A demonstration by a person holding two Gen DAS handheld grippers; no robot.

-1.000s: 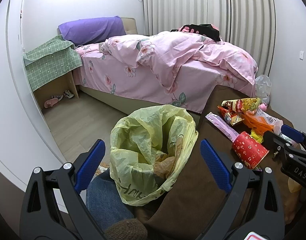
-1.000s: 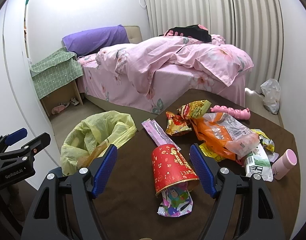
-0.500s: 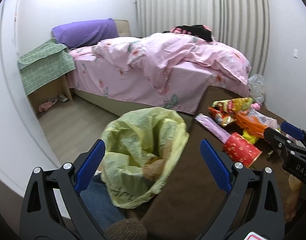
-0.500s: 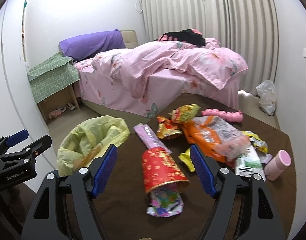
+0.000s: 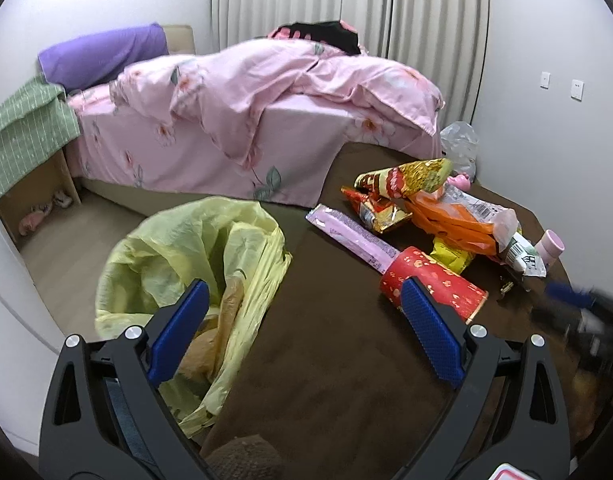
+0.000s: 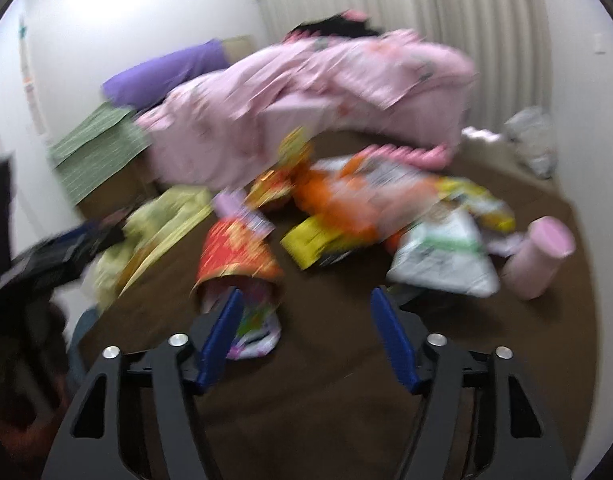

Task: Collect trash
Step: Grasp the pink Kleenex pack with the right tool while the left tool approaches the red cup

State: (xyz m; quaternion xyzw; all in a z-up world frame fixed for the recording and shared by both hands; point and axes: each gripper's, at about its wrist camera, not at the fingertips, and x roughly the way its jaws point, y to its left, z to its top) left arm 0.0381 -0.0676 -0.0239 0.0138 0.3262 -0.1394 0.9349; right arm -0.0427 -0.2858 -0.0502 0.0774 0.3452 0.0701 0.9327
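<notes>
Two claws, both spread wide w/ nothing between the pads. Left claw [image 5: 302,332] hangs over the brown bench [image 5: 326,360], its left finger in front of the yellow trash bag [image 5: 178,264] at the bench's left edge. Red paper cup [image 5: 434,284] lies on its side just past the right finger. Right claw [image 6: 304,332] view is blurred; a crumpled wrapper [image 6: 254,328] sticks out of the cup mouth next to its left finger. More wrappers piled beyond, incl. orange bag [image 5: 454,220]; pink cup [image 6: 540,254] at right.

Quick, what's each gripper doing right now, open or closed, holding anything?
Left gripper: open, holding nothing.
Right gripper: open, holding nothing.
</notes>
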